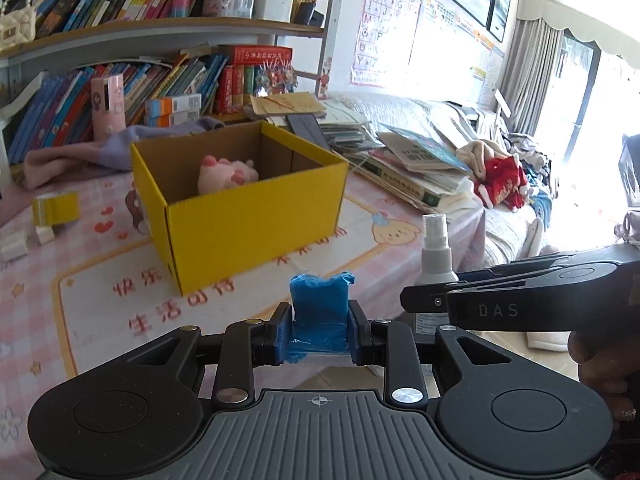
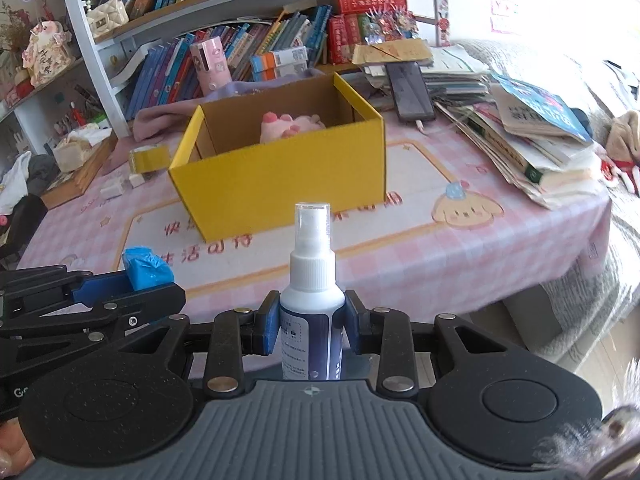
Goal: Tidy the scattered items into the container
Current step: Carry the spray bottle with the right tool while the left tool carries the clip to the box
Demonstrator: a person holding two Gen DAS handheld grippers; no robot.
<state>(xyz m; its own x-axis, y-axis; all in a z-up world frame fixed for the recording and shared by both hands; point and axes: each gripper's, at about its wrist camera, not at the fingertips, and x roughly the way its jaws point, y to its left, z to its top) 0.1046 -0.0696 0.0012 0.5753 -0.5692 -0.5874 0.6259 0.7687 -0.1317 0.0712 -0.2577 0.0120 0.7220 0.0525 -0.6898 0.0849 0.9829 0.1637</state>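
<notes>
Nearest the lens: left hand-held gripper (image 1: 319, 334), clamped on a blue plastic roll (image 1: 320, 304) standing upright between the pads. Alongside at 3 o'clock, right hand-held gripper (image 2: 312, 330), gripping a white spray bottle (image 2: 312, 280) by its body, clear cap upward. Both held over the near edge of the bench (image 2: 520, 248), side by side and close, without touching.

Ahead at 12 o'clock, open-topped yellow box (image 1: 248, 208) on the pink checked cloth, with a pink plush toy (image 1: 226, 174) already inside toward the back wall. At 10 o'clock of the box, a yellow tape roll (image 1: 56, 208) and small white blocks (image 1: 16, 246). At 2 o'clock, a leaning stack of books (image 1: 416, 164) and a dark phone (image 2: 410, 96). Behind the box, a crumpled lilac cloth (image 1: 120, 148) and a pink cylinder (image 1: 108, 104) under the bookshelf (image 1: 160, 36).

Bare cloth between grippers and box front. Bench edge dropping off at 4 o'clock in the right wrist view, a sofa (image 1: 508, 236) beyond.
</notes>
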